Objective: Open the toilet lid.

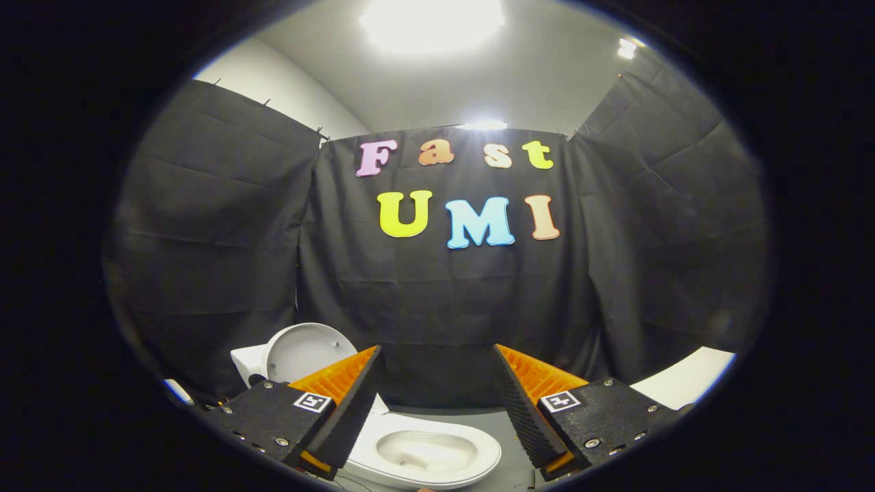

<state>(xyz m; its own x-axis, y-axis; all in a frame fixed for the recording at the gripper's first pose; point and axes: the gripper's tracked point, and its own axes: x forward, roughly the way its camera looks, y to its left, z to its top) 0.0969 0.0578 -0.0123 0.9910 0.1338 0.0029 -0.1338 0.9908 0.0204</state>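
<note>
Your toilet lid point(301, 352) already stands raised, roughly upright, its hollow underside facing you and leaning back against the white tank point(247, 362) behind it. The toilet bowl point(427, 452) lies open below, its long axis running from the lid toward you and slightly rightward. Your claw point(437, 403) is spread wide and holds nothing; both fingers point(352, 403) angle inward, with bare gap between them. The bowl sits low between and just under the fingers, and the lid rises beyond the left finger, which hides its lower right part and the hinge. The bowl's near rim is cut off. A white object point(683, 379) beyond the right finger is too partial to name. Black cloth walls point(437, 301) stand behind.
</note>
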